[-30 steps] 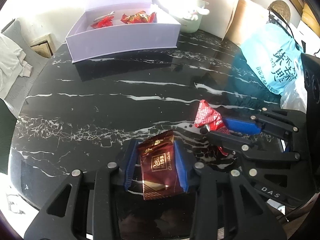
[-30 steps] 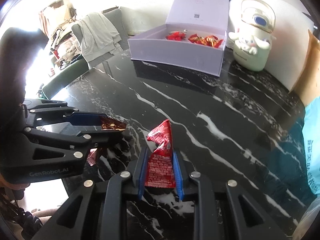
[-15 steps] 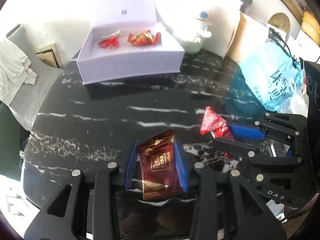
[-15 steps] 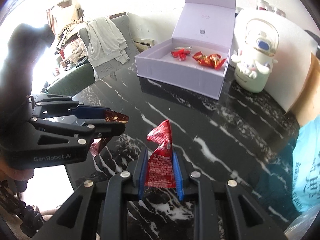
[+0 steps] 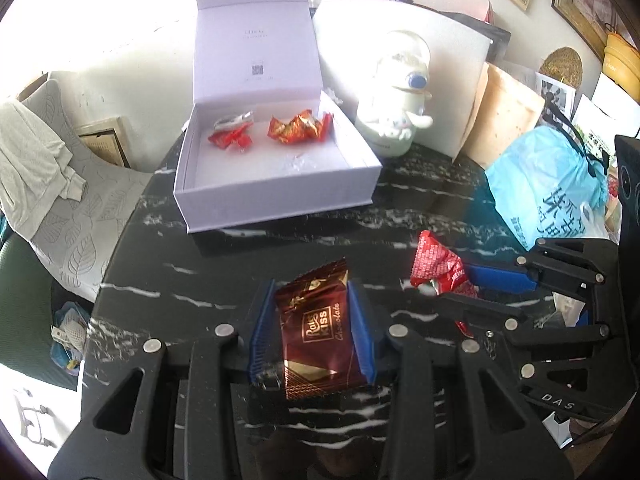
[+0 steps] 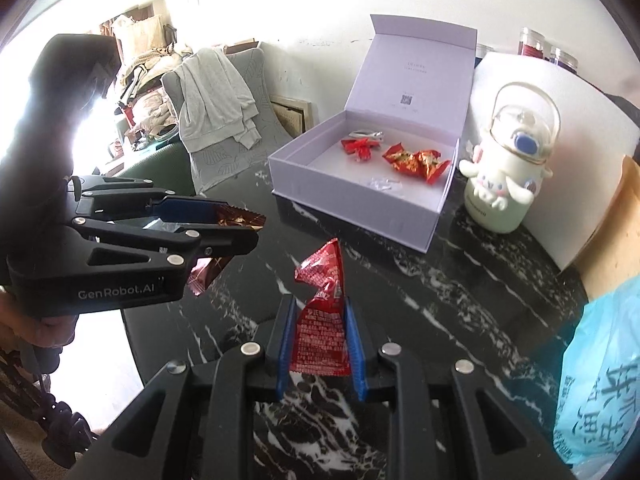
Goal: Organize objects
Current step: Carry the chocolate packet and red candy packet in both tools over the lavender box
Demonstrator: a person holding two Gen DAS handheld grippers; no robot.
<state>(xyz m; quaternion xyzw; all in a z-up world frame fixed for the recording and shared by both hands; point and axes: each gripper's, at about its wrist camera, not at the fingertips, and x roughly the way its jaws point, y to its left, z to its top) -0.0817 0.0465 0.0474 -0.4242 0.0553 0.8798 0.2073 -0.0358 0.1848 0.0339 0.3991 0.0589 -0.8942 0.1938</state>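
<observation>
Over the black marbled bench [image 5: 168, 280], both tongs have risen since a second ago: the lavender gift box [image 5: 276, 204] then sat high and far in each view, and its floor now shows plainly, which suggests the carry toward it is well under way. Farthest left, a grey chair with a pale garment [image 6: 216, 96] stands beside the bench. Next, the left tongs [image 5: 312, 328] are clamped on a brown Raw Kiss chocolate packet [image 5: 320, 336], its crimped top poking out past the blue pads. Beyond them the box stands open, lid upright, with red wrapped candies [image 5: 298, 130] and a silvery piece lying near its back wall — the front half of the floor looks free, apart from a scrap of clear wrapper. Further right, the right tongs [image 6: 320, 340] pinch a red snack packet [image 6: 322, 308] by its lower half, the twisted top standing clear. Both packets hang above the bench, short of the box. A white cartoon-dog kettle [image 6: 508, 168] stands just beside the box, and a blue plastic bag [image 5: 548, 184] sits at the far right — neither blocks the approach, I judge.
</observation>
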